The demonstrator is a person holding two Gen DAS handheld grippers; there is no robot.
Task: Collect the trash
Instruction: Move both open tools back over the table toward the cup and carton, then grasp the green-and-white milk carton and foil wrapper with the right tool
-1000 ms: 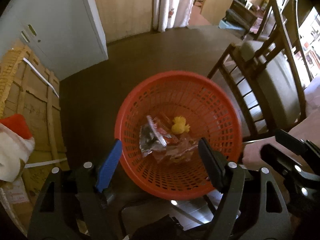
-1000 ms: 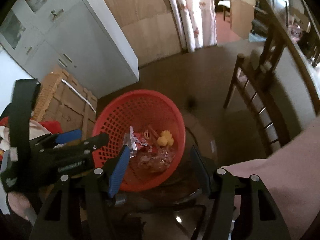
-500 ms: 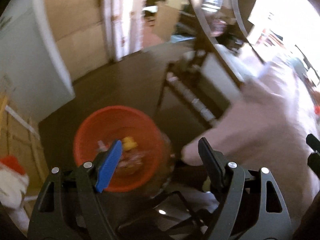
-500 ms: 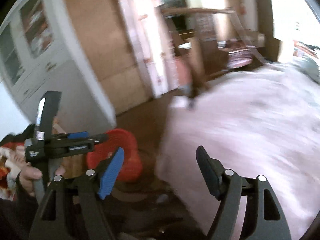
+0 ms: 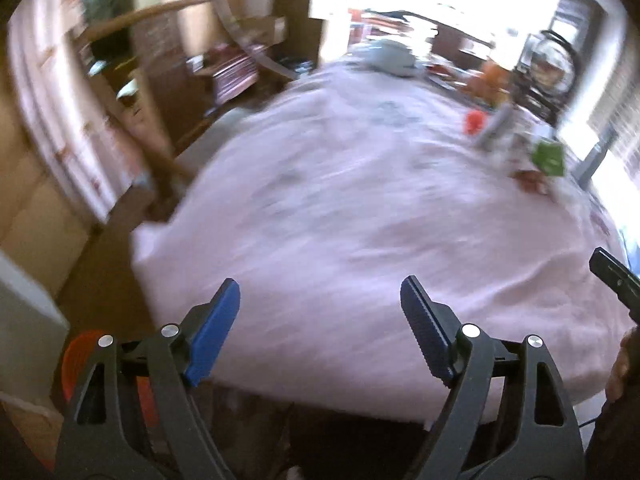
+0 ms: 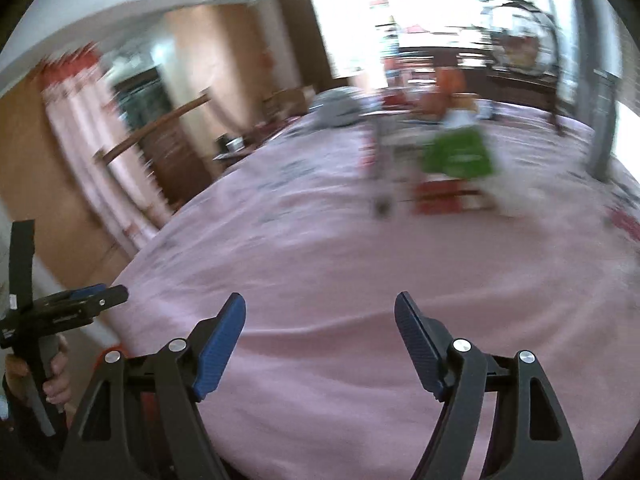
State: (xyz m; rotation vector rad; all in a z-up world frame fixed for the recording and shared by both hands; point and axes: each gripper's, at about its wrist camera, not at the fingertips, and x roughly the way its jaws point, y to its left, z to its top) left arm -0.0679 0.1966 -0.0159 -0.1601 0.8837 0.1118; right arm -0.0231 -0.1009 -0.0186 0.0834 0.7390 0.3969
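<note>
My left gripper (image 5: 320, 300) is open and empty over the near edge of a table with a pink cloth (image 5: 360, 220). My right gripper (image 6: 320, 316) is open and empty over the same pink cloth (image 6: 340, 248). A green wrapper (image 6: 460, 156) and red scraps (image 6: 440, 196) lie blurred on the far part of the table; the green wrapper (image 5: 548, 158) also shows in the left wrist view at the far right. The red trash basket (image 5: 80, 364) shows only as a rim low at the left, behind my left finger.
A grey bundle (image 5: 390, 58) and orange items (image 5: 494, 76) sit at the table's far side. A wooden chair back (image 5: 156, 148) stands left of the table. The left gripper (image 6: 68, 308) shows in the right wrist view at the left edge. Both views are motion-blurred.
Both grippers swung up and away from the red basket on the floor to face the pink table. The basket dropped out of the middle of both views. Both jaws stayed open.
</note>
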